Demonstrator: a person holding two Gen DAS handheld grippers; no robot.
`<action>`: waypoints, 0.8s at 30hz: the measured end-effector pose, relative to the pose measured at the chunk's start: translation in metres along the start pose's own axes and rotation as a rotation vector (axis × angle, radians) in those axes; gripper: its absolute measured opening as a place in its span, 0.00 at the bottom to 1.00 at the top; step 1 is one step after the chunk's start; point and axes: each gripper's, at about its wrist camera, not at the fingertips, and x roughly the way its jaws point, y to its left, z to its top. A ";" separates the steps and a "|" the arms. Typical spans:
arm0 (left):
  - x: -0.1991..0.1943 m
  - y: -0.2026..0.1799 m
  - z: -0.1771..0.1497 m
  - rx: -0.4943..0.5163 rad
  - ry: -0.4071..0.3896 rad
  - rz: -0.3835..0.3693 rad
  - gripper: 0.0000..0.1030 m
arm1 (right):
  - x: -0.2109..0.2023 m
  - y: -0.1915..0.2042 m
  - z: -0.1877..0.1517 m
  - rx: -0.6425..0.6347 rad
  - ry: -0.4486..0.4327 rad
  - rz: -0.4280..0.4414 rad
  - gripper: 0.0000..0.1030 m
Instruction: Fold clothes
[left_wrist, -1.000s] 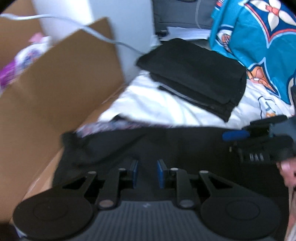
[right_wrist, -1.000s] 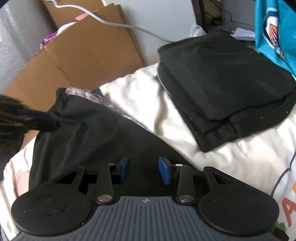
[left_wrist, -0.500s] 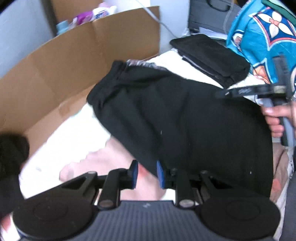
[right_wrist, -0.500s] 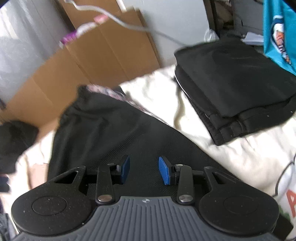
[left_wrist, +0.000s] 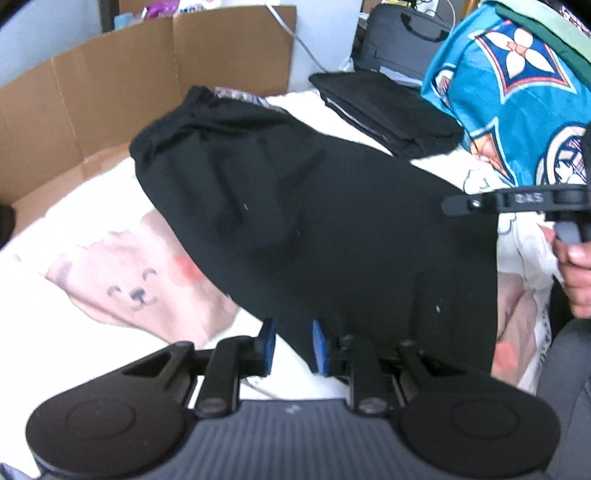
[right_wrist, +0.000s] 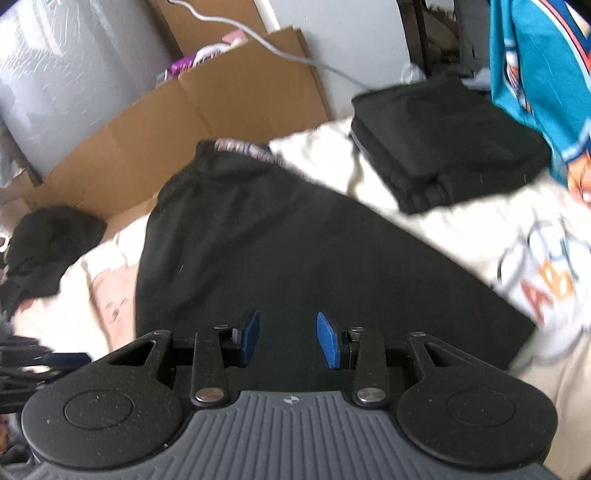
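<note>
1. Cardboard (left_wrist: 110, 99) stands along the upper left of both views, with a grey cable (right_wrist: 280, 51) trailing over its top edge.
2. A dark heap (right_wrist: 48, 236) sits at the left edge of the right wrist view, on the bed (left_wrist: 74, 354).
3. Black trousers (left_wrist: 332, 221) lie spread across the middle of the bed, waistband toward the cardboard, over a pink bear print (left_wrist: 133, 291).
4. The left gripper (left_wrist: 291, 347) has its fingers a little apart at the trousers' lower edge, at bottom centre of its view; whether cloth lies between them I cannot tell.
5. The right gripper (right_wrist: 288, 341) has its fingers apart above the black cloth, gripping nothing.
6. A folded black stack (right_wrist: 443, 147) rests at upper right, beside a teal patterned cloth (left_wrist: 517, 92).
7. A hand (left_wrist: 576, 273) holds the right gripper's handle at the right edge of the left wrist view.
</note>
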 end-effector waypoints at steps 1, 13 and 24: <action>0.001 0.000 -0.005 -0.011 0.001 -0.005 0.23 | -0.005 0.002 -0.004 -0.002 0.012 0.003 0.41; 0.003 0.000 -0.052 -0.171 -0.031 -0.009 0.22 | -0.052 0.047 -0.056 -0.132 0.229 0.037 0.42; -0.020 -0.007 -0.066 -0.246 -0.109 -0.012 0.22 | -0.061 0.099 -0.104 -0.332 0.280 -0.026 0.42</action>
